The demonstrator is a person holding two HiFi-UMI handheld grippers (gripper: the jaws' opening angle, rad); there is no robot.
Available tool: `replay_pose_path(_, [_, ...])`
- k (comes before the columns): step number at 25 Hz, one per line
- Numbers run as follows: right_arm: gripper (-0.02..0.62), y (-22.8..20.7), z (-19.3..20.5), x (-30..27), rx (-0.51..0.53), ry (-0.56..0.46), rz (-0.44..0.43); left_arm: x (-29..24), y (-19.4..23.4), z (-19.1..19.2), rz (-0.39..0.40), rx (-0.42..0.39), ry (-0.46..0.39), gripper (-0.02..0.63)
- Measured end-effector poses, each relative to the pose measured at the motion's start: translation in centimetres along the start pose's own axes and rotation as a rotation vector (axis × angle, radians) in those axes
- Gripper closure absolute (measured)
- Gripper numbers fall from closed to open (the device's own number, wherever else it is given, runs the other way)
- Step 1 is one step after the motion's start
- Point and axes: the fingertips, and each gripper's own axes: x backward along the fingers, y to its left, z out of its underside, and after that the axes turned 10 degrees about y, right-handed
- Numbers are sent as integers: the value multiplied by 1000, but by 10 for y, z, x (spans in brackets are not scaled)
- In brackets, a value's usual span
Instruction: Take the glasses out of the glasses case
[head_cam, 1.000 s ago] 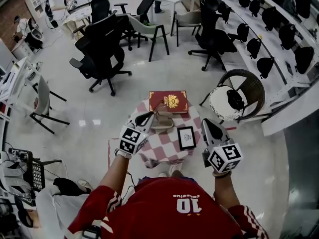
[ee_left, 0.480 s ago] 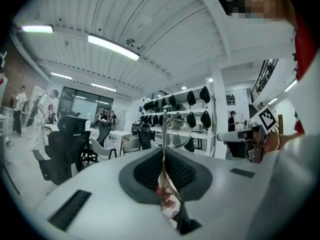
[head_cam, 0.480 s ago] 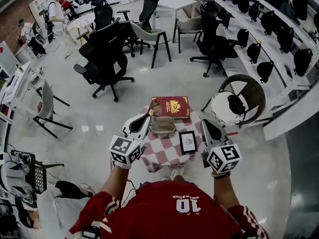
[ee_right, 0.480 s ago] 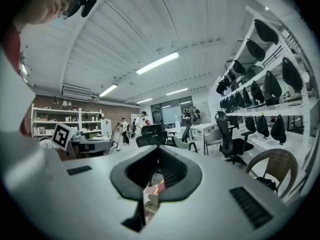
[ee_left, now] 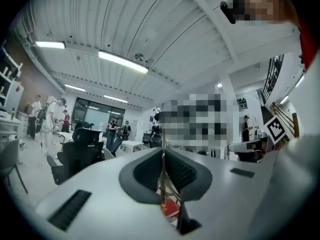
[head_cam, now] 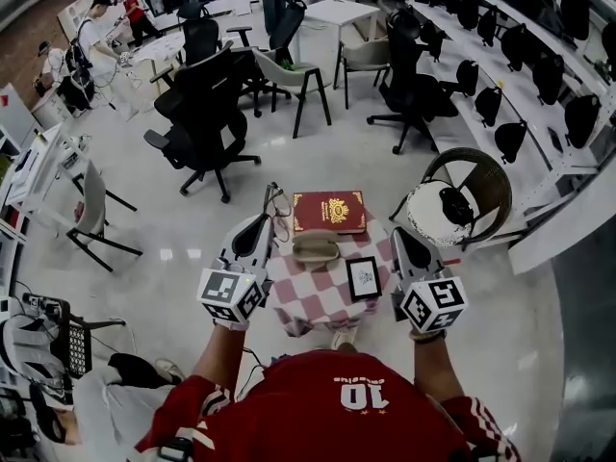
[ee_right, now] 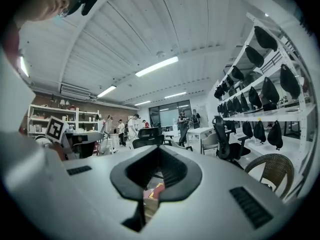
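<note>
A tan glasses case [head_cam: 316,247] lies on the small round table with a red-and-white checked cloth [head_cam: 313,296]. My left gripper [head_cam: 267,218] hangs above the table's left edge, to the left of the case. It is shut on thin wire-framed glasses [head_cam: 278,203], which stick up past its tips. In the left gripper view the gold frame [ee_left: 162,184] runs between the closed pads of the left gripper [ee_left: 162,151]. My right gripper [head_cam: 397,234] hovers at the table's right side, shut and holding nothing; the right gripper view shows the right gripper [ee_right: 159,149] with its jaws together.
A red book with a gold crest [head_cam: 329,210] lies behind the case. A small black-framed picture [head_cam: 363,277] lies to the case's right. A wicker chair [head_cam: 462,195] stands to the right of the table, and office chairs [head_cam: 202,114] and desks stand farther off.
My left gripper has risen and drifted left, away from the case, with the glasses in it. The right gripper has stayed put.
</note>
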Motion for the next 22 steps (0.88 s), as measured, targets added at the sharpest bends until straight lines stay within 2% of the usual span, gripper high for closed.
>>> replay_pose_path(7, [578, 2, 0, 0, 9, 10, 16, 8, 9, -5, -34, 3, -17, 584])
replay_pose_path(22, [580, -2, 10, 0, 26, 33, 32, 3, 3, 3, -55, -33, 9, 584])
